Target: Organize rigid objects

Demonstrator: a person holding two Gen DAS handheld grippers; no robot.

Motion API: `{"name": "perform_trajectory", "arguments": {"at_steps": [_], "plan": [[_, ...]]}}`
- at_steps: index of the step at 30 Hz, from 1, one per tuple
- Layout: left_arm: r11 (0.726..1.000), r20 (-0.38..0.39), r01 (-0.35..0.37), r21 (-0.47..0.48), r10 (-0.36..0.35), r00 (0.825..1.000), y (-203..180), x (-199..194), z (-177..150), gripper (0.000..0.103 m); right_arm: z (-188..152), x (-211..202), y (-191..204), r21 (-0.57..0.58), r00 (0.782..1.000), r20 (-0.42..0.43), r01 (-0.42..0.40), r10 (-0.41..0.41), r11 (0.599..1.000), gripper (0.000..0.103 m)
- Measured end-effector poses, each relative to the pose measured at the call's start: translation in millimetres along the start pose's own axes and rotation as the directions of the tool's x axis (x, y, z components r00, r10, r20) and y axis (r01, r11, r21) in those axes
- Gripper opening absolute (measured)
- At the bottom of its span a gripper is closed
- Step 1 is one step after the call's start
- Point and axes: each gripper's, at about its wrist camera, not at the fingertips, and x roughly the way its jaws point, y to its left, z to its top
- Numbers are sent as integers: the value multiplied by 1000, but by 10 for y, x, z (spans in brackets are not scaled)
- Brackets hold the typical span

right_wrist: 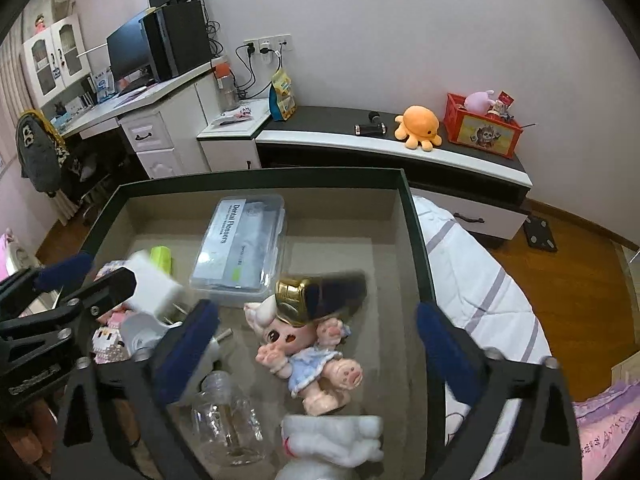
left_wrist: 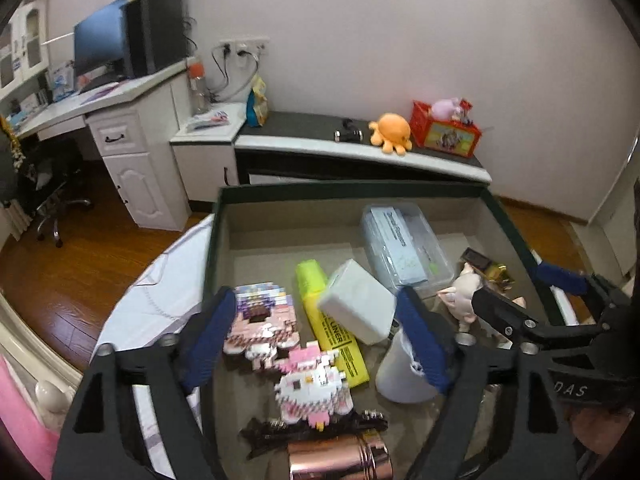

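Both tongs spread wide over the dark-rimmed cardboard box (right_wrist: 416, 240)
White rectangular charger block (left_wrist: 356, 300) tilted between left gripper (left_wrist: 320, 332) pads, untouched; pink-eared doll figurine (right_wrist: 308, 356) lying between right gripper (right_wrist: 320, 348) pads

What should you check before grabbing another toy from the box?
1. Left gripper open and empty: ok.
2. Right gripper open and empty: ok.
3. Doll lies between the right fingers, not pinched: ok.
4. White block settled: cannot tell, it looks tilted and blurred.
5. Grippers clear of each other: ok, close but apart.
6. Box has bare floor left: ok, near its far wall.
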Motion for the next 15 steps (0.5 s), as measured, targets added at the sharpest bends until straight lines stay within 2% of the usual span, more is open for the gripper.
{"name": "perform_trajectory", "arguments": {"at_steps": [4,9,15], "plan": [[1000,77,2,-13,-1,997,26,-404,-106,102,-74,-203,-61,63,998,37,-50,47,997,103],[1000,152,-11,-16,14,988,54,-955,-314,103,-250,-629,-60,123,992,99,-90,78,988,103],[998,241,-64,4,61,969,29,-1592,-651,103,-550,-1332,138,121,977,213,-37,11,992,103]]}}
